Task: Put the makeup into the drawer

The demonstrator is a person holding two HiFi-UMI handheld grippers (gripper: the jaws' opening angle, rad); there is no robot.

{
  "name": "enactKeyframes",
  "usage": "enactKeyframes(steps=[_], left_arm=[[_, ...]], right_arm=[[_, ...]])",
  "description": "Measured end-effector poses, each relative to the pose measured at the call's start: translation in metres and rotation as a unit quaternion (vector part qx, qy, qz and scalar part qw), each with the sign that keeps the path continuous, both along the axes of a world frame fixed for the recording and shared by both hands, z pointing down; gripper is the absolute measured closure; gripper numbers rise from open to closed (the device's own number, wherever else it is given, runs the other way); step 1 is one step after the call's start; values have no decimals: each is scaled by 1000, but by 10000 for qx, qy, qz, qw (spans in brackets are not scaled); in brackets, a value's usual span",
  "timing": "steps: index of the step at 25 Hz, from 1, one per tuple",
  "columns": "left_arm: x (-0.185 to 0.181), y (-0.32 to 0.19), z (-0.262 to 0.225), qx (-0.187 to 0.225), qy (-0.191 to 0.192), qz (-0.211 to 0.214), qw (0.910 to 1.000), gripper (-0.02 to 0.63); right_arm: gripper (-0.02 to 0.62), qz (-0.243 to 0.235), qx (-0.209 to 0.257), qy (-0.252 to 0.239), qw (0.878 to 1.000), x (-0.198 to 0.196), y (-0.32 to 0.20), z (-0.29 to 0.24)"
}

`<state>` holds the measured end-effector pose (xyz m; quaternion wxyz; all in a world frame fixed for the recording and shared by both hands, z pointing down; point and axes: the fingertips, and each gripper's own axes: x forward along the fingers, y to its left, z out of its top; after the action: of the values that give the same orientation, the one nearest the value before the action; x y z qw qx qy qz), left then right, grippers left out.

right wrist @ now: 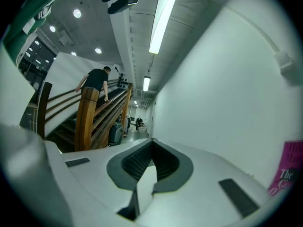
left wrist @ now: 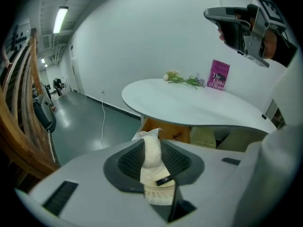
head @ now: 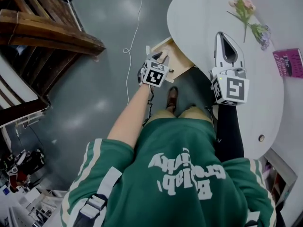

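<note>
The makeup (left wrist: 152, 161) is a white plastic-wrapped packet with a black band. My left gripper (left wrist: 151, 143) is shut on it, the packet sticking out past the pads. In the head view my left gripper (head: 161, 57) hangs beside the open wooden drawer (head: 176, 56) under the white oval table (head: 208, 13). The drawer (left wrist: 166, 131) shows just beyond the packet, below the tabletop (left wrist: 189, 103). My right gripper (head: 221, 34) is held over the table, shut with nothing between its pads (right wrist: 142, 160). It also appears at the upper right of the left gripper view (left wrist: 208, 14).
A sprig of flowers (head: 246, 11) and a pink book (head: 289, 63) lie on the table's far side. Wooden stair rails (head: 47, 32) stand at the left, and a white cable (head: 135, 32) trails across the grey floor. The person's shoe (head: 172, 97) is near the drawer.
</note>
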<state>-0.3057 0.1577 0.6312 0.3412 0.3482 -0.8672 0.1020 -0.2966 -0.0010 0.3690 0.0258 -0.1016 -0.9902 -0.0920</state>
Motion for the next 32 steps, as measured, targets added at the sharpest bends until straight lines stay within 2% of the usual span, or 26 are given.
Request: enactKeyframes(steps=[3, 5, 7, 14, 16, 20, 24, 27, 30, 32], left_arm=[[1, -1, 8, -59, 53, 65, 9999, 478], [2, -4, 10, -30, 95, 166, 9998, 446], [4, -5, 14, -6, 156, 241, 9996, 319], [9, -1, 15, -49, 150, 255, 9996, 313], [6, -1, 5, -11, 32, 273, 9996, 313], [-9, -6, -54, 291, -606, 216, 9975, 313], [-22, -19, -134, 665, -1419, 184, 9875, 313], [-24, -29, -202, 985, -2074, 219, 9730, 314], [-14, -36, -274, 1338, -2784, 246, 9508, 314], [-7, -38, -302, 1474, -3053, 293, 9403, 318]], right_arm=[[586, 80, 4, 15, 10000, 2, -7, 2], [586, 107, 1, 40, 9999, 2, -9, 1], [586, 115, -11, 60, 9999, 3, -7, 1], [586, 140, 19, -9, 9999, 8, -10, 0], [586, 162, 24, -26, 9999, 9, -11, -2], [586, 240, -11, -102, 9997, 15, -19, -7], [586, 277, -20, -221, 9994, 19, -27, -16], [586, 260, -27, -320, 9991, 19, -28, -25], [586, 230, 9, -456, 9987, 22, -28, -36], [586, 273, 28, -477, 9985, 29, -28, -39]])
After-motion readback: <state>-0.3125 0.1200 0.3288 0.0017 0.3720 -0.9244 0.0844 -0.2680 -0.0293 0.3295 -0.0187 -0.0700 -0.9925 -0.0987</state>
